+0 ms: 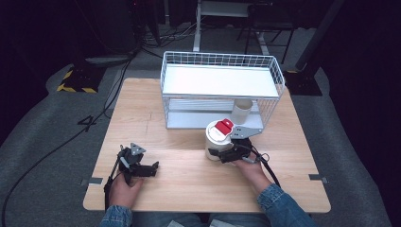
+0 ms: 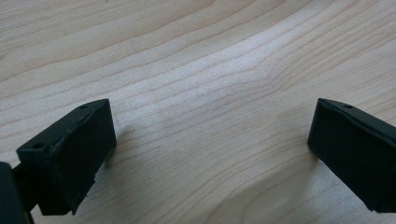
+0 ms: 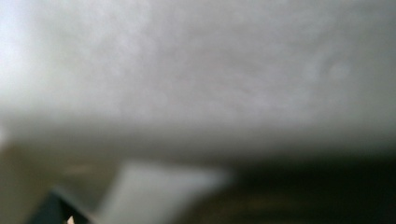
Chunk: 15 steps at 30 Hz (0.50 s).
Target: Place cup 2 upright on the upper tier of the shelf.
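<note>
Now, thing in hand: a white jar [image 1: 215, 142] with a red lid [image 1: 223, 126], standing upright on the wooden table [image 1: 189, 189].
Where it is: near the middle of the table, just in front of the white wire rack [image 1: 222, 90]. A second white cup [image 1: 242, 111] sits inside the rack on the low shelf, behind the jar.
Right gripper [image 1: 222, 153]: it is at the low side of the jar, so close that the right gripper view is a grey blur of the jar wall [image 3: 196, 70]. Its jaws look to be around the jar, but I cannot tell if they press on it.
Left gripper [image 2: 205, 154]: it rests on the bare table, well apart from the jar, with its jaws wide apart and nothing between them.
How it may feel: I think the jar is hard and smooth, so it could slip. It may be light if it is empty.
Where to hold: around the round wall, near the middle, not on the lid.
What could go wrong: a low grip might tip the jar over.
</note>
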### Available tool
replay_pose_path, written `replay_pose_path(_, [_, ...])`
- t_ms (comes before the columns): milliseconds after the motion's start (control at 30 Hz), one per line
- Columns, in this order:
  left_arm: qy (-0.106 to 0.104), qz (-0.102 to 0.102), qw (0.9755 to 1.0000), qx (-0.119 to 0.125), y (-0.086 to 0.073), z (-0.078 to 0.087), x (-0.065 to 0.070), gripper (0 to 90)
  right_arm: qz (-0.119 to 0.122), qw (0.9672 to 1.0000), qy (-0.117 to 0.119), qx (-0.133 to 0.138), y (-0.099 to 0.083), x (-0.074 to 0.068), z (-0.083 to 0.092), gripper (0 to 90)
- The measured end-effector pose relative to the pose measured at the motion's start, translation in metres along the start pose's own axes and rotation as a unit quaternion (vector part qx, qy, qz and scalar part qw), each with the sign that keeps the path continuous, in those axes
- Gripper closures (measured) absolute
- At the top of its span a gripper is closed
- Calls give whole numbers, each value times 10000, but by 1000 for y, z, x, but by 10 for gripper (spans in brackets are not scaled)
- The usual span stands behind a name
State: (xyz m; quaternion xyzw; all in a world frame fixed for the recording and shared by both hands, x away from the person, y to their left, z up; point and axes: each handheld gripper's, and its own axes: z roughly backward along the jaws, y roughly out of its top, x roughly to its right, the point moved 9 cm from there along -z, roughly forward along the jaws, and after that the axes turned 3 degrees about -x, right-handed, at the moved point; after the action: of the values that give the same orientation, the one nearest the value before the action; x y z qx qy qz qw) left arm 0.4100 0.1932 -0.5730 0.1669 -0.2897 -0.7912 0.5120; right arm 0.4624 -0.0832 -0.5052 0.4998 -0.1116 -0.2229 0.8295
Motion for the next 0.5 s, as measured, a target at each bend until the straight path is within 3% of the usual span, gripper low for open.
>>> replay_pose_path(500, [2,-4,10000,-3,0,0,0,15,176,9996,214,4,31,-25,18,116])
